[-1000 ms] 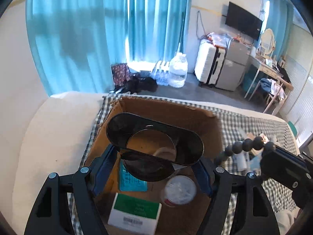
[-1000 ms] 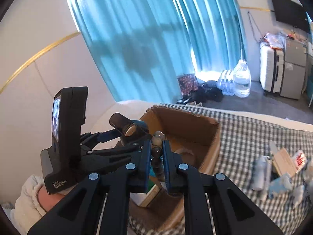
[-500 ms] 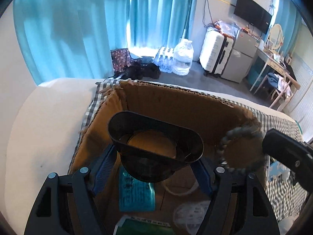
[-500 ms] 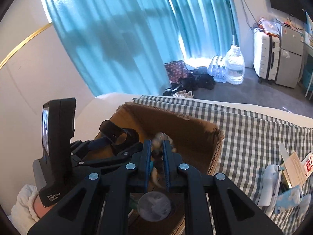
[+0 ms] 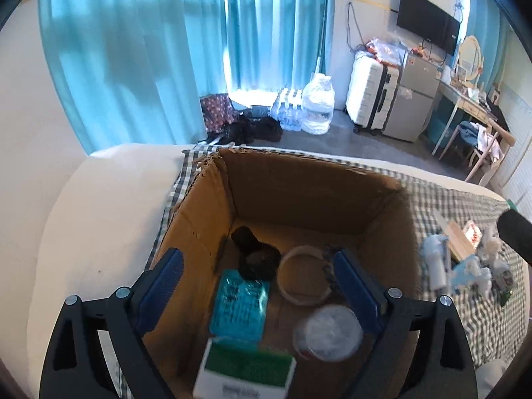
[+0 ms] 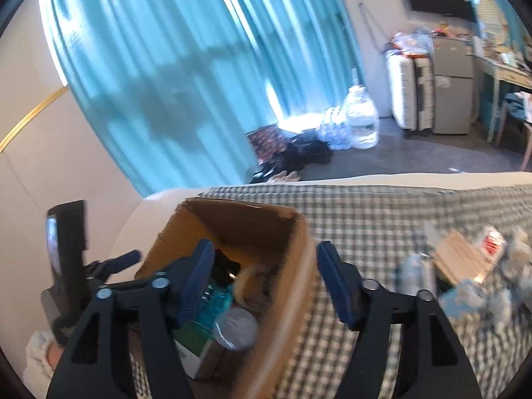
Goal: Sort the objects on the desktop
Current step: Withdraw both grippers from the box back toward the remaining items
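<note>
— Grippers, how do they stand?

— Left gripper [image 5: 259, 279] and right gripper [image 6: 262, 282] both have jaws opening, nothing between them. Both hover over the brown cardboard box [image 5: 299, 179] at centre frame.

— And what remains to sort?

— Small white plastic bottle [image 5: 435, 262] in the clutter on the green checked cloth [image 5: 465, 209], right edge. I judge it light, stiff, a little slippery; better to take it across the body.
</note>
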